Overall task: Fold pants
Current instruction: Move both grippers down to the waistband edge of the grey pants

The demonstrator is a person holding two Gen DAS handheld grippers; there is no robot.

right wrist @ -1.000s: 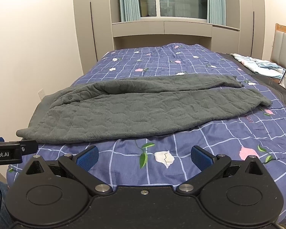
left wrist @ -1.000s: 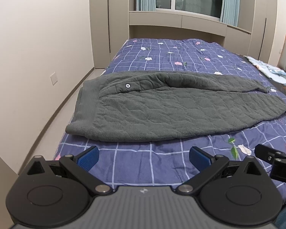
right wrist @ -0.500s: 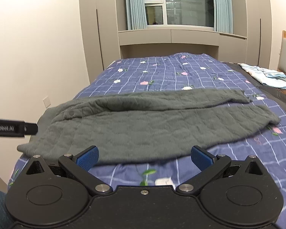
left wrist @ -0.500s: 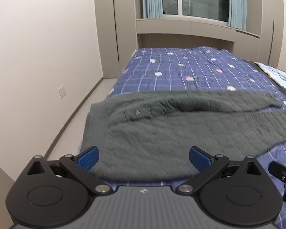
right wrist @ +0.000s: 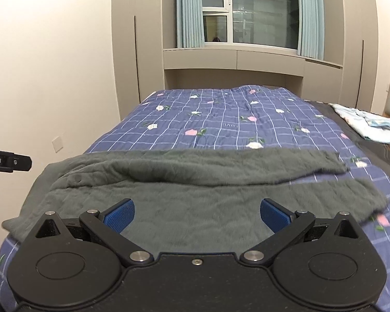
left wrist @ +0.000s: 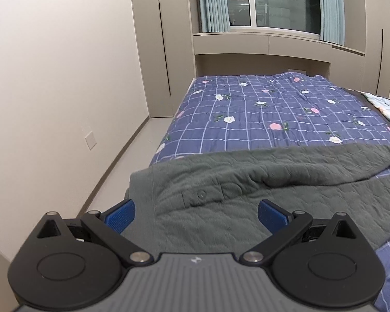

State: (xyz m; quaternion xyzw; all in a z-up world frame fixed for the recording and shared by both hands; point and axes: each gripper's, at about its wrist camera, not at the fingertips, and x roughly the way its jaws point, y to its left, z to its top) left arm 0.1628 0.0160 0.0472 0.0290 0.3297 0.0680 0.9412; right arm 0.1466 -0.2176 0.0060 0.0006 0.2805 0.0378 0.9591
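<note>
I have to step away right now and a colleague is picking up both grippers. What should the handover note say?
Left gripper: open, holding nothing, over the waistband end of the pants, near the button.
Right gripper: open, holding nothing, over the middle of the pants.
Pants: grey quilted, lying across the near part of the bed, waistband to the left, leg ends to the right, one leg over the other.
Done: pants appear laid out lengthwise; nothing grasped.
Left: grasp, fold the pants across their length, and tidy.
</note>
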